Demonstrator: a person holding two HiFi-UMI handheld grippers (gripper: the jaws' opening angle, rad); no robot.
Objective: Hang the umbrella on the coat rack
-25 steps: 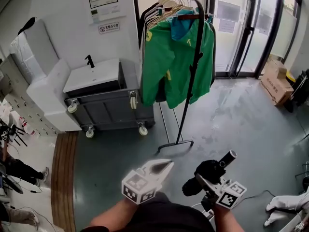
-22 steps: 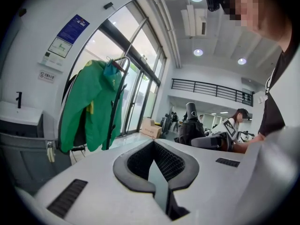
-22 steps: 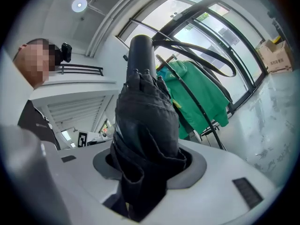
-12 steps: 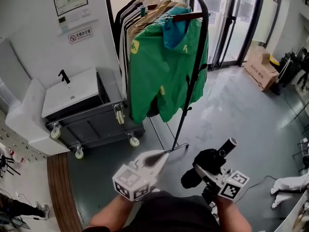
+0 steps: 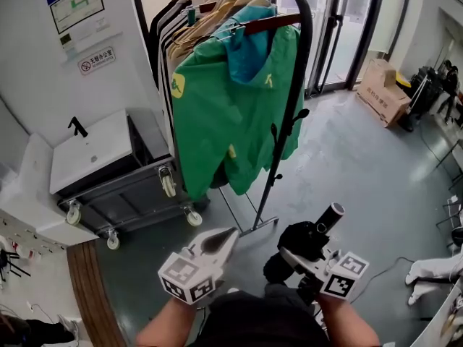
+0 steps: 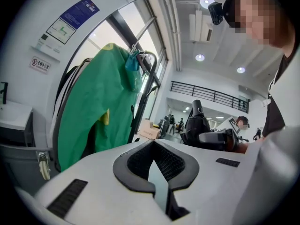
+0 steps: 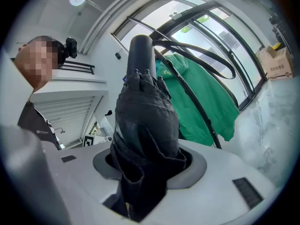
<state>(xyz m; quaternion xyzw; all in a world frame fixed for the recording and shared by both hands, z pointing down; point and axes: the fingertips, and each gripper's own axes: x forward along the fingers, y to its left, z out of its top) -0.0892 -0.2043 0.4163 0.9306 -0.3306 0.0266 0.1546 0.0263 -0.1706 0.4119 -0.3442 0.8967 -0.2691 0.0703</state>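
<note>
Head view: left gripper (image 5: 230, 236) fingers together, nothing in them. Right gripper (image 5: 298, 255) fingers clamped on the folded black umbrella (image 5: 309, 236), whose stub end sticks out past the fingertips. The coat rack (image 5: 292, 114) with a green jacket (image 5: 231, 100) is ahead of both sets of fingers, apart.
Left gripper view: fingers pressed together, empty; rack ahead-left.
Right gripper view: umbrella fabric bunched between fingers, rack beyond it.
</note>
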